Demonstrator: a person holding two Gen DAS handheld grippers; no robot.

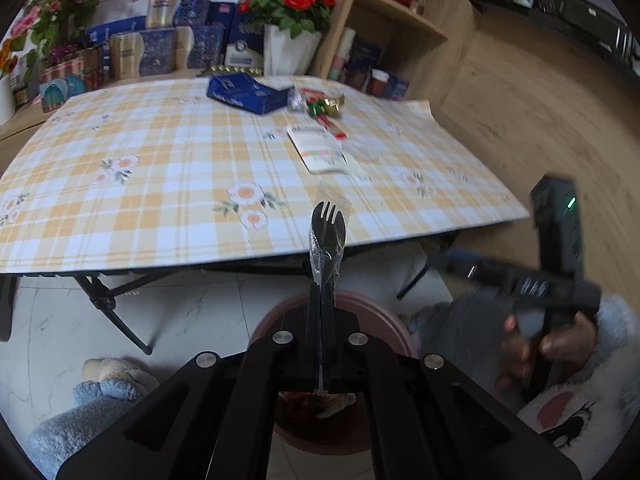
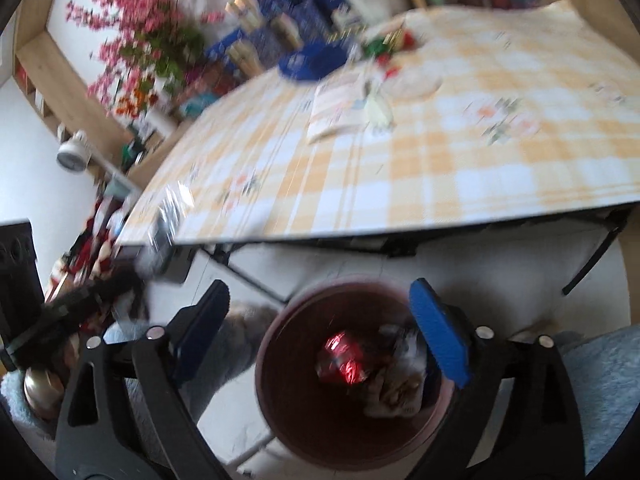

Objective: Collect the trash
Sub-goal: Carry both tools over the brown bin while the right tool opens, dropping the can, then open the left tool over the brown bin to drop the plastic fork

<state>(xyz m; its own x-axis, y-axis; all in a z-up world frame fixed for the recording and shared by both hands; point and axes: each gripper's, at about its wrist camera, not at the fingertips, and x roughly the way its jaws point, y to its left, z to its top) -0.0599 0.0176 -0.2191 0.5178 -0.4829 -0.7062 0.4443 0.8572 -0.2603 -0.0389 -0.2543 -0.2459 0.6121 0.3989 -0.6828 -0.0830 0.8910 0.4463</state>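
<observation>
My left gripper (image 1: 323,300) is shut on a black plastic spork in a clear wrapper (image 1: 326,236) and holds it upright above the brown bin (image 1: 380,316) on the floor. My right gripper (image 2: 320,320) is open and empty above the same bin (image 2: 280,380), which holds a red foil wrapper (image 2: 344,360) and other crumpled trash. On the checked table (image 1: 180,160) lie a white paper packet (image 1: 320,148), a clear lid (image 1: 360,150), shiny wrappers (image 1: 320,104) and a blue box (image 1: 248,92).
Boxes and flower pots (image 1: 292,12) stand behind the table, with a wooden shelf (image 1: 400,20) at the right. The table's folding legs (image 1: 108,304) stand near the bin. A person's slippered feet (image 1: 100,396) are at the left of the bin.
</observation>
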